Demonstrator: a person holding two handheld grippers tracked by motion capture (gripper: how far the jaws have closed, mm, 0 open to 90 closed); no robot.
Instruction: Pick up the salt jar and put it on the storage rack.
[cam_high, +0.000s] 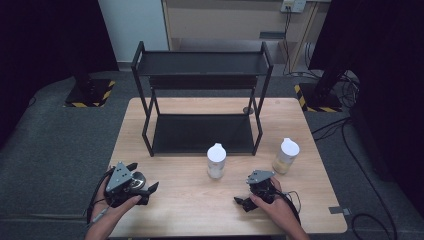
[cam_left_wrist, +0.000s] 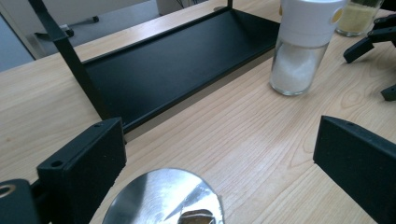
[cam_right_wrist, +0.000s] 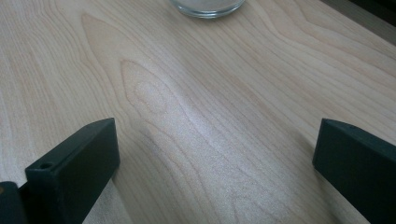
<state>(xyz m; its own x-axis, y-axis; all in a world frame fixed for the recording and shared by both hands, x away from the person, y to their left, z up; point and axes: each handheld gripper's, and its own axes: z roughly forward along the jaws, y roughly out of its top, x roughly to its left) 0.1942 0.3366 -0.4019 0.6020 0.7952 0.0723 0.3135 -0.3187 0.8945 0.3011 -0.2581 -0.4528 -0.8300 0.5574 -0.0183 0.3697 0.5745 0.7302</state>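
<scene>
Two glass jars with white lids stand on the wooden table (cam_high: 190, 200). One with white contents (cam_high: 216, 161) stands in front of the black rack (cam_high: 200, 132); one with yellowish contents (cam_high: 286, 156) stands to its right. My left gripper (cam_high: 144, 177) is open at the front left, and a round shiny metal top (cam_left_wrist: 163, 198) sits low between its jaws, untouched. In the left gripper view (cam_left_wrist: 217, 149) the white-filled jar (cam_left_wrist: 303, 46) is ahead to the right. My right gripper (cam_high: 243, 190) is open over bare wood (cam_right_wrist: 215, 154), with a jar base (cam_right_wrist: 208, 5) just ahead.
The black two-tier rack has a bare lower tray (cam_left_wrist: 177, 65) and a bare upper shelf (cam_high: 200, 62). Dark stands and cables lie on the grey floor (cam_high: 50, 140) around the table. A strip of bare wood runs along the table's front.
</scene>
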